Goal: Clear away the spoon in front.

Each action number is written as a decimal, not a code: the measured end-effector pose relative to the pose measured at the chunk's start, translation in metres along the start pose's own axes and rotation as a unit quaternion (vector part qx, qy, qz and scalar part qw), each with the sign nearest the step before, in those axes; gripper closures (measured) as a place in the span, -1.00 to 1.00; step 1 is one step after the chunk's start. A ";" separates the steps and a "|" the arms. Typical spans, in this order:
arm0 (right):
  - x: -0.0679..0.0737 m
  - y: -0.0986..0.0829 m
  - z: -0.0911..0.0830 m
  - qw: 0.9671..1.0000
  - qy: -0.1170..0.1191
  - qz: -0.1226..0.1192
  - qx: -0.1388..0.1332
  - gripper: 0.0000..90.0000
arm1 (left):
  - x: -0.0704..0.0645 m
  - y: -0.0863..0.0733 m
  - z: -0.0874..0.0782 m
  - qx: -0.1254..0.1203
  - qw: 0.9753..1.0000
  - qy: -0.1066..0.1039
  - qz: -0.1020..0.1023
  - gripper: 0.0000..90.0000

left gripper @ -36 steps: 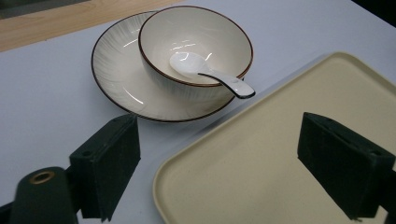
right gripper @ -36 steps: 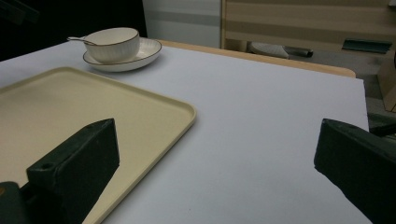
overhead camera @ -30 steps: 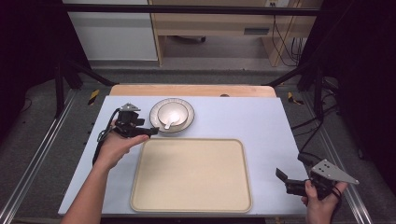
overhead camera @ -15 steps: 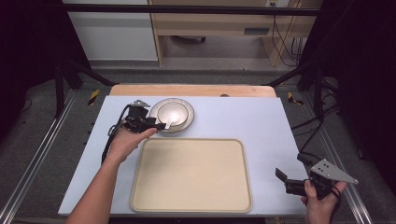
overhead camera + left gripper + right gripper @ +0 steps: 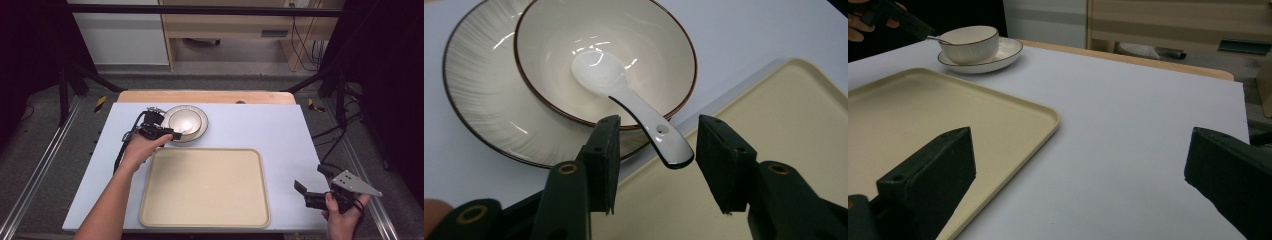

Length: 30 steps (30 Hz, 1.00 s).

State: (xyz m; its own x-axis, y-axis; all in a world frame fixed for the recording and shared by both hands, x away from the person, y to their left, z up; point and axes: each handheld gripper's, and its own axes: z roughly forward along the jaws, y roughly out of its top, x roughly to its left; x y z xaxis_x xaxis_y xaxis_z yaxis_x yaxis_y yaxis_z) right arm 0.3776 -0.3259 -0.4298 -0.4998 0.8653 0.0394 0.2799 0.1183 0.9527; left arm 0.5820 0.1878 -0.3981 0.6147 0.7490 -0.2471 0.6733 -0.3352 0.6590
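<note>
A white ceramic spoon (image 5: 634, 107) lies in a cream bowl (image 5: 555, 50) with a brown rim, its handle sticking out over the rim. The bowl stands on a ribbed plate (image 5: 479, 100) at the table's back left (image 5: 186, 122). My left gripper (image 5: 656, 165) is open, and the spoon's handle end lies between its jaws without touching them. In the high view the left gripper (image 5: 169, 134) sits at the plate's near-left edge. My right gripper (image 5: 312, 192) is open, held over the table's front right corner, with nothing between its jaws.
A large beige tray (image 5: 205, 187) lies on the white table top (image 5: 260, 125) in front of the bowl, its far edge close to the plate. Black frame posts and cables stand beyond the table's right side.
My left gripper has moved right and slightly forward to the bowl, so the spoon handle now lies between its jaws. The right gripper has stayed in place.
</note>
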 end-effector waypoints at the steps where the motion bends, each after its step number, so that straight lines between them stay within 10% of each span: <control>1: 0.000 0.000 0.000 1.000 0.000 0.000 0.000 -0.99 | 0.000 0.000 0.001 0.003 1.000 -0.001 0.000 0.20; 13: 0.000 0.000 0.001 1.000 0.002 -0.001 0.000 -0.99 | 0.002 0.002 0.003 0.012 0.999 -0.006 -0.037 0.86; 30: 0.000 0.000 0.002 1.000 -0.001 0.000 0.001 -0.99 | -0.001 0.000 -0.005 -0.015 0.999 0.001 -0.038 0.92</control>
State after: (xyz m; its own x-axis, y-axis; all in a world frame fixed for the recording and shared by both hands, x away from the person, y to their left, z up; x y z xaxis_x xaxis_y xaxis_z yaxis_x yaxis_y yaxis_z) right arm 0.3787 -0.3249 -0.4307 -0.4979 0.8664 0.0394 0.2822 0.1189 0.9519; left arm 0.5794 0.1899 -0.3937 0.5608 0.7734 -0.2954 0.7058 -0.2601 0.6590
